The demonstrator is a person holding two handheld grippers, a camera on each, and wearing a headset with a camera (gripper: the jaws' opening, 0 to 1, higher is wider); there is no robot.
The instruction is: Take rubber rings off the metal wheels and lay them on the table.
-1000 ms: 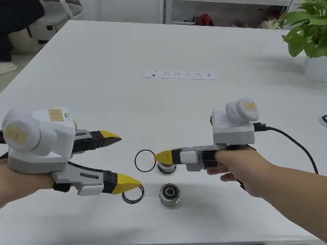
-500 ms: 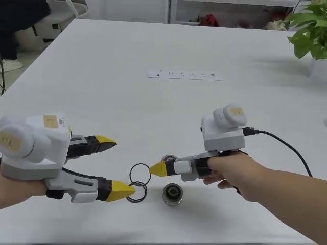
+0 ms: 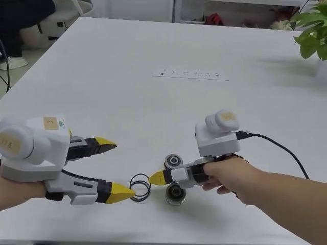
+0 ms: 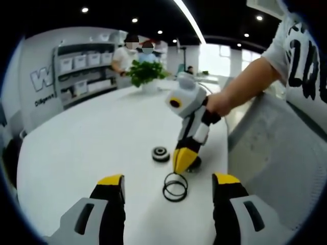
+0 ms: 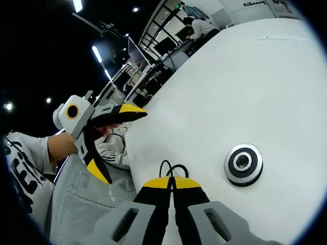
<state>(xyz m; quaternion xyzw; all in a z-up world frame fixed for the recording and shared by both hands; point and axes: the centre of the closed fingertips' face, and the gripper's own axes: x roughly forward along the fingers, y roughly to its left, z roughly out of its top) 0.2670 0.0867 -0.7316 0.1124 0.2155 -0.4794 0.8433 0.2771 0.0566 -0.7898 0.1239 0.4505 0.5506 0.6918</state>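
Now my right gripper [image 3: 154, 178], clamped on a ring [image 3: 139, 187] at lower centre, seems to be laying it down; release comes next. My left gripper [image 3: 121, 168] gapes wide, empty.

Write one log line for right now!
left gripper open | right gripper shut on rubber ring | metal wheels on table

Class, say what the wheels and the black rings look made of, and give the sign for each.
Wheels: probably metal, bright silvery rim around a dark centre. Rings: likely rubber, thin matt black loops lying slightly out of round.
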